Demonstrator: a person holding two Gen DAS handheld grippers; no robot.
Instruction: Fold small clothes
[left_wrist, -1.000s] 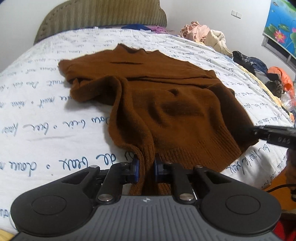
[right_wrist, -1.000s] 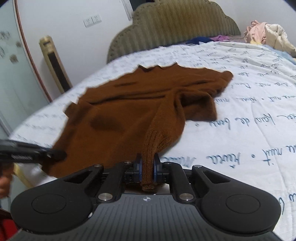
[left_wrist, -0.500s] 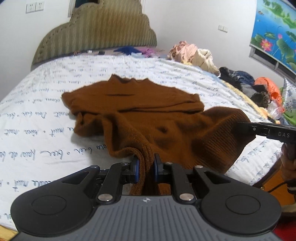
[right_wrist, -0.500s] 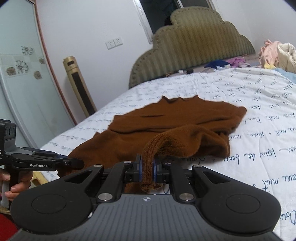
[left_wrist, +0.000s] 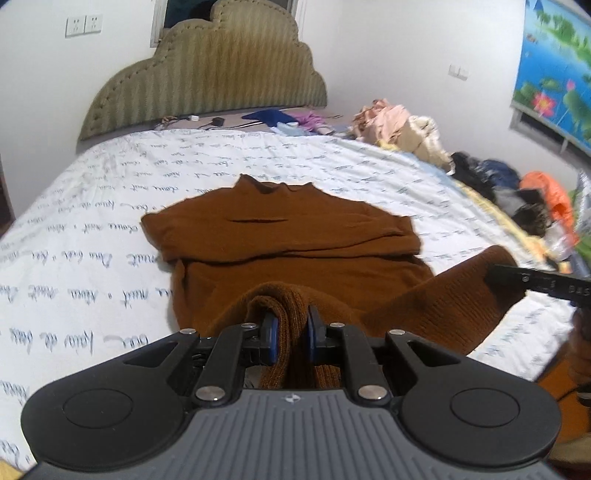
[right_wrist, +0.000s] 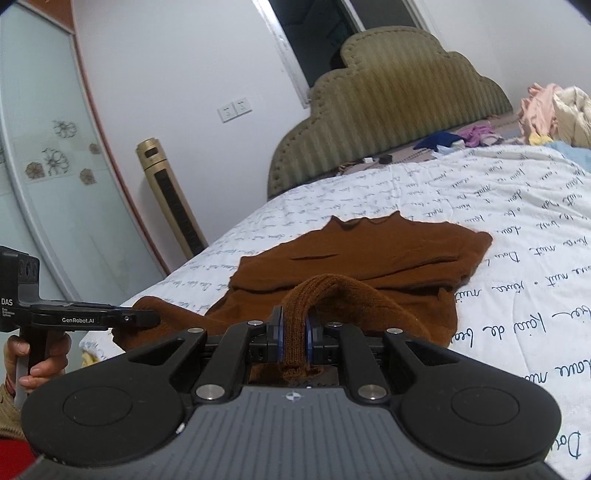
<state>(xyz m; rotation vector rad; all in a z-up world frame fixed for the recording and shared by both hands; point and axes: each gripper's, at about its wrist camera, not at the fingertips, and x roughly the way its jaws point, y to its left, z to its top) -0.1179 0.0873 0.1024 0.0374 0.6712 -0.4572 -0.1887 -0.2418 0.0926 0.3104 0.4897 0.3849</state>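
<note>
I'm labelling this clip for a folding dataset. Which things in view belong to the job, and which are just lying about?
Part of the job:
- brown sweater, hem lifted off the bed
- left gripper, jaws shut on the hem
- right gripper, jaws shut on the hem
- printed bedspread, the work surface

Just lying about:
- pink and cream clothes pile
- dark and orange clothes
- tower fan

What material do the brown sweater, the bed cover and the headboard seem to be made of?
Brown sweater: knitted yarn, probably wool or acrylic; matte, with ribbed stitches at the hem held by the left gripper and right gripper.
Bed cover: looks like quilted cotton; white, matte, printed with blue script.
Headboard: padded upholstery, olive fabric with a velvety striped look; stud-like dots line its scalloped edge.
</note>
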